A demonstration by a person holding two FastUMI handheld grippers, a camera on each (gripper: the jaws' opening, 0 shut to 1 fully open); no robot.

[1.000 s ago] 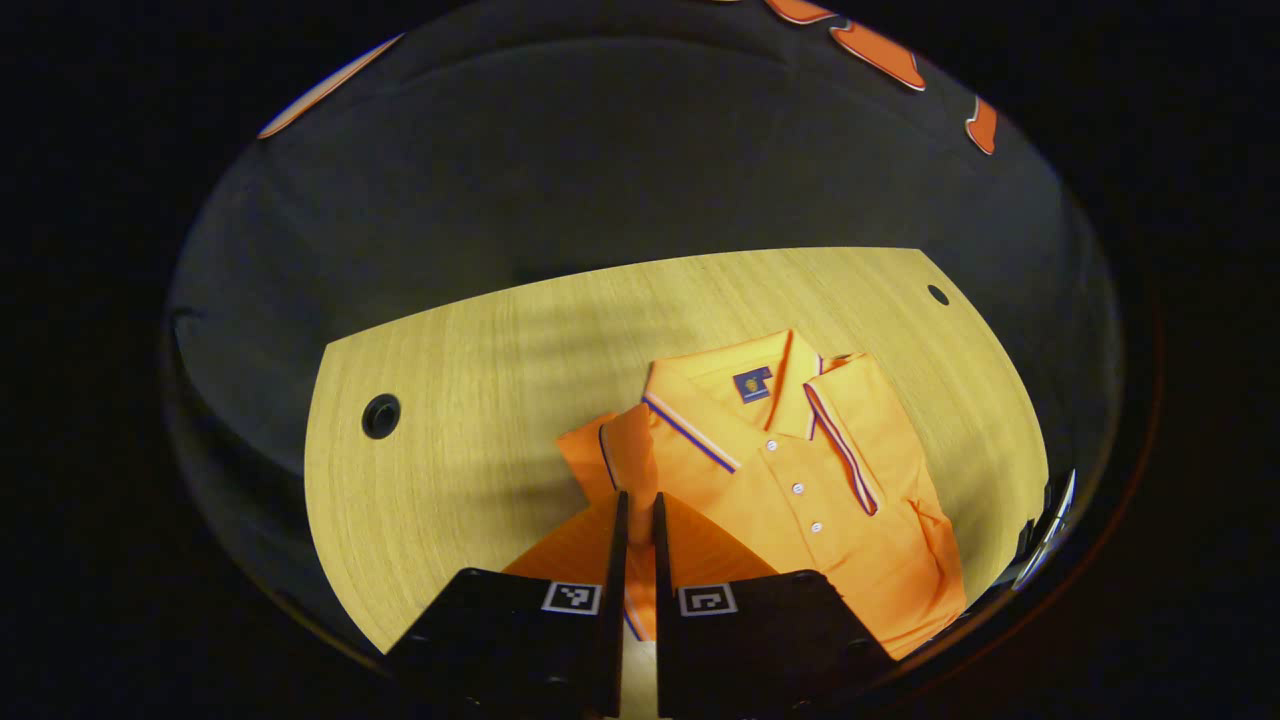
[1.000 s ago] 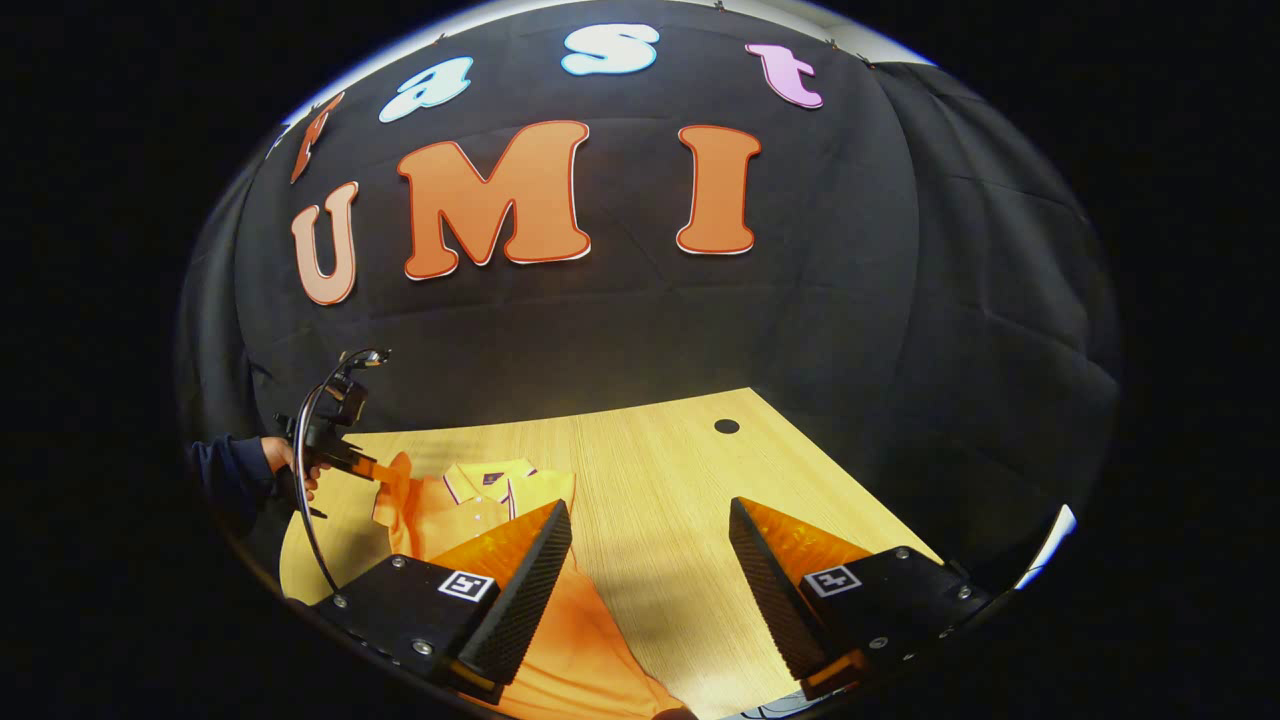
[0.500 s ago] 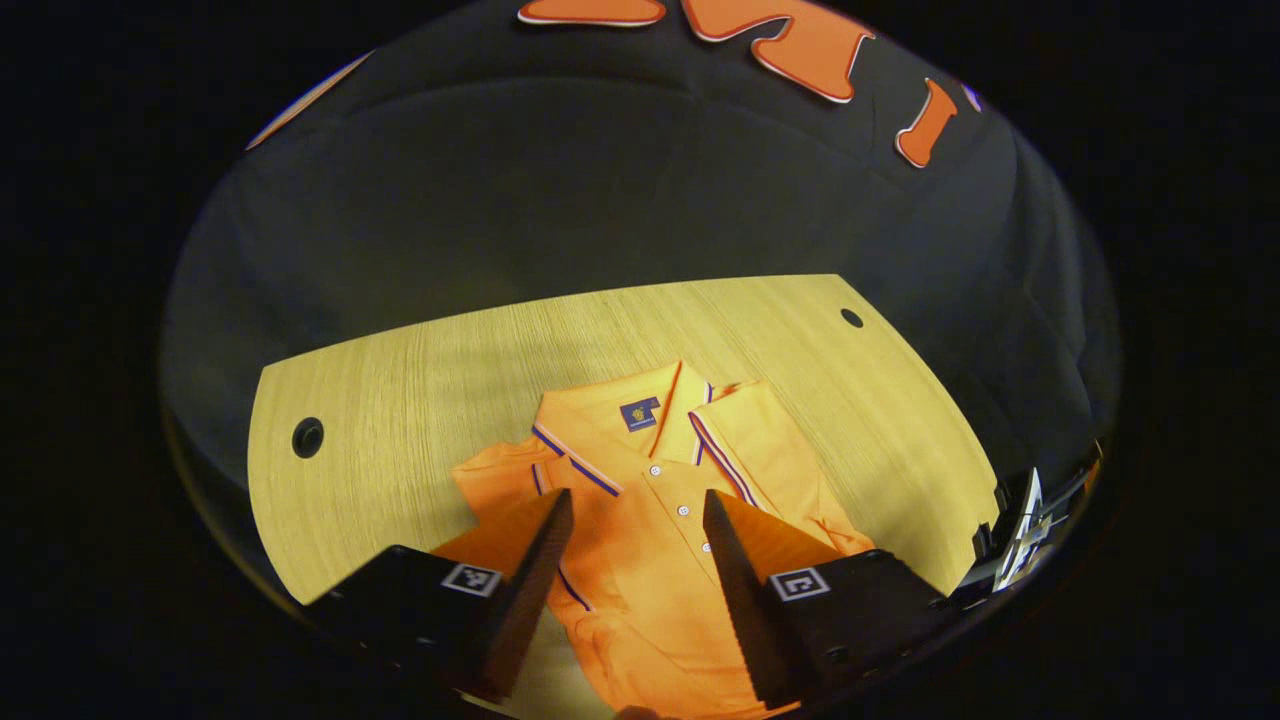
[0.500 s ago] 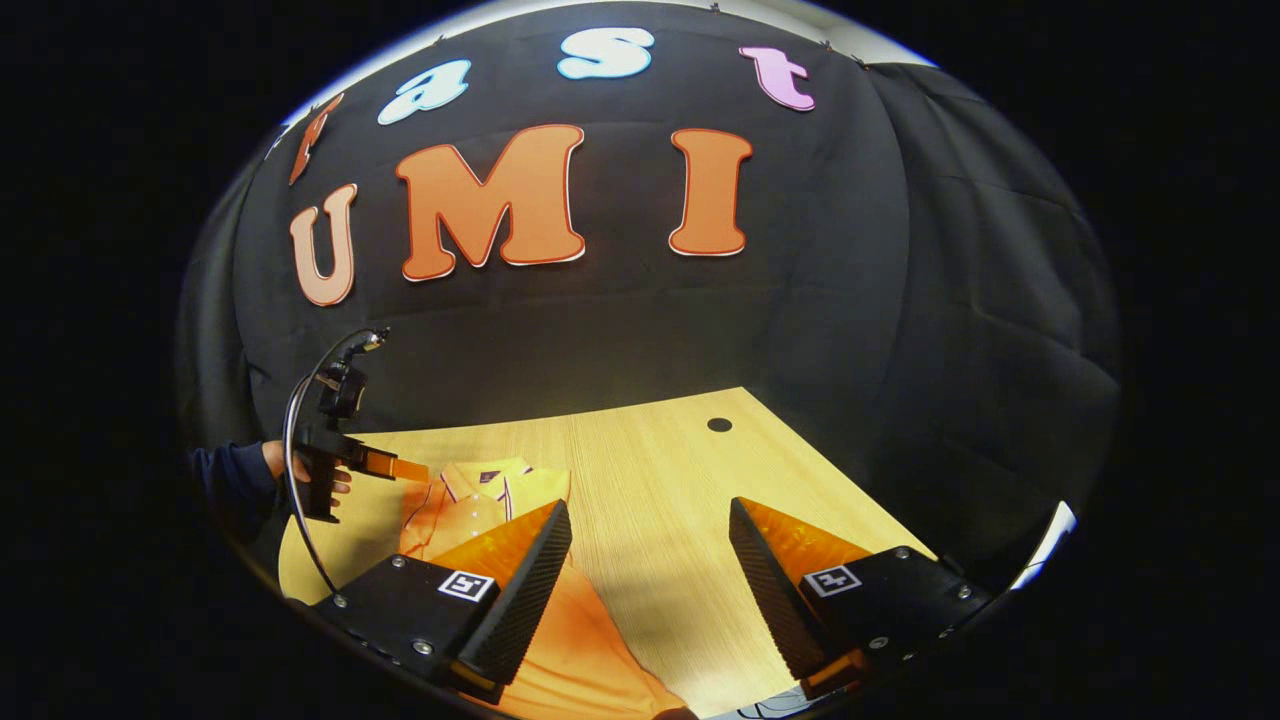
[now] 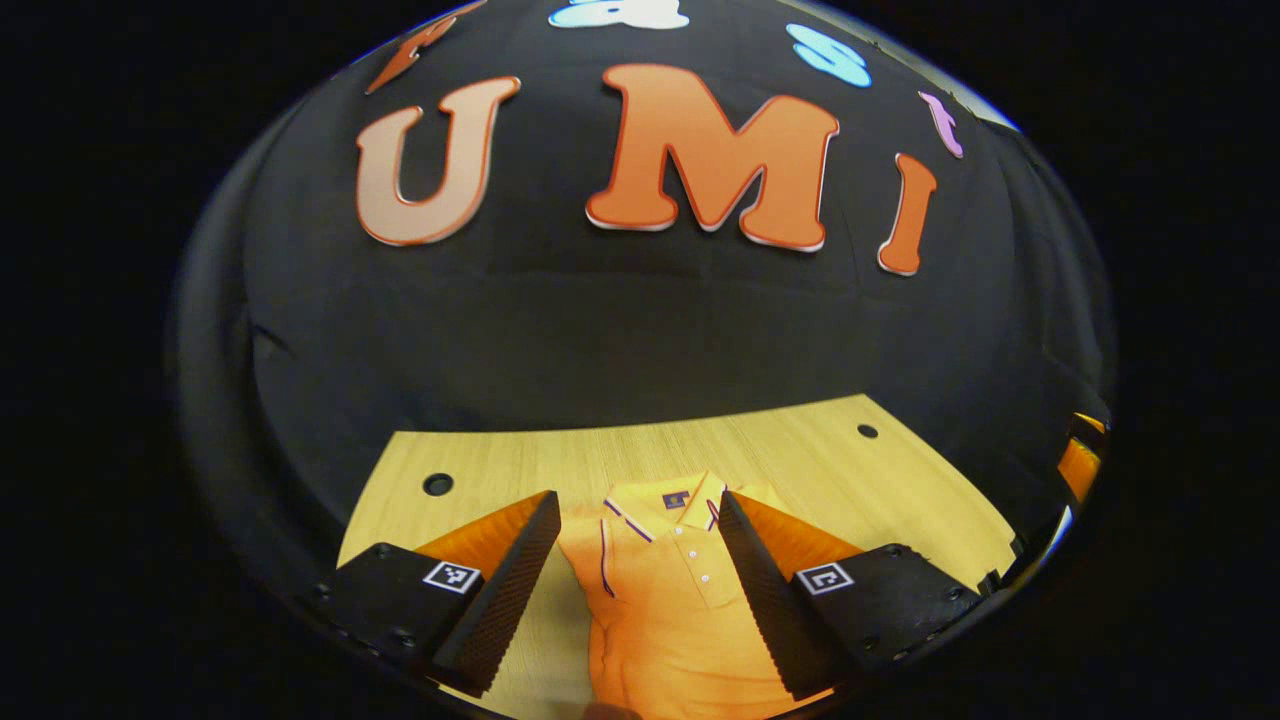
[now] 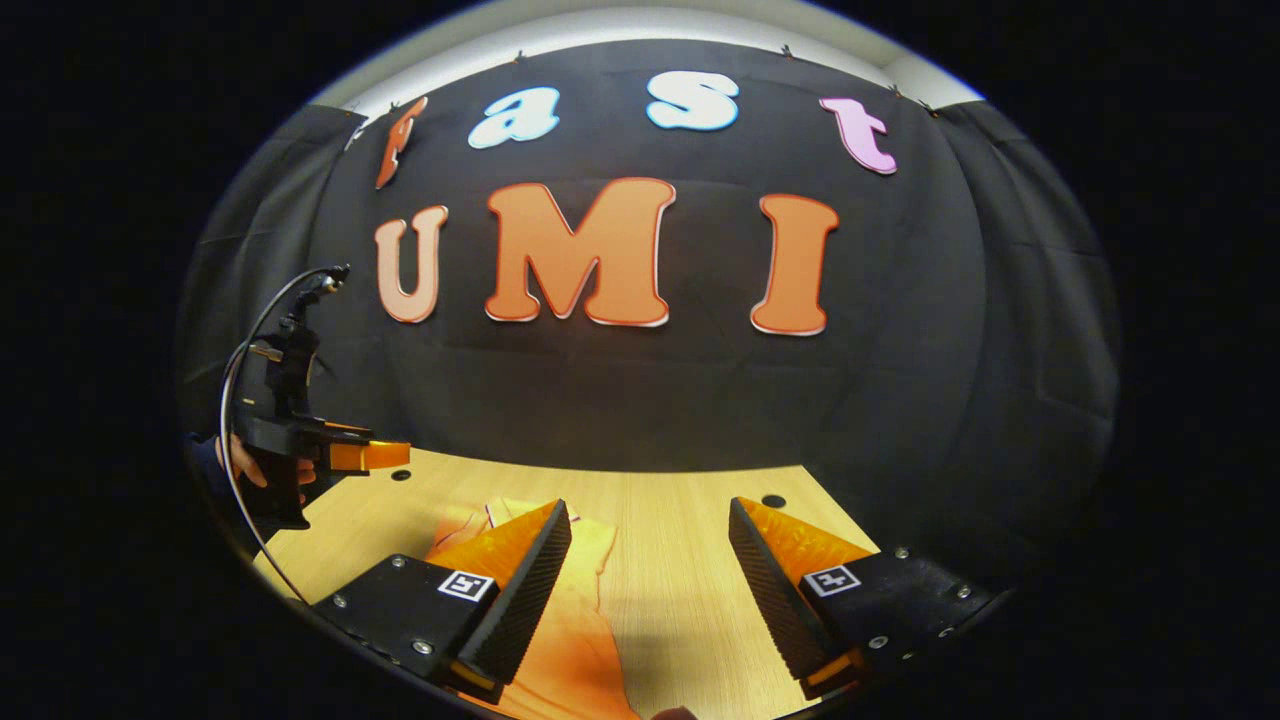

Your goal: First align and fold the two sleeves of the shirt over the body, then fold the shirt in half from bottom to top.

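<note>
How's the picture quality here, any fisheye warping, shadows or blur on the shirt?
Left gripper view: the table edge bows from fisheye warping, the shirt is sharp and evenly lit. Right gripper view: the shirt is dim and soft low in frame, shadowed beside the fingers.

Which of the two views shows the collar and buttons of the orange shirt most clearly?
The left gripper view: the shirt lies between its open fingers, with striped collar and buttons visible. In the right gripper view the shirt is mostly hidden behind one finger.

The shirt (image 5: 665,590) lies on the table (image 5: 480,470), collar rearward.
</note>
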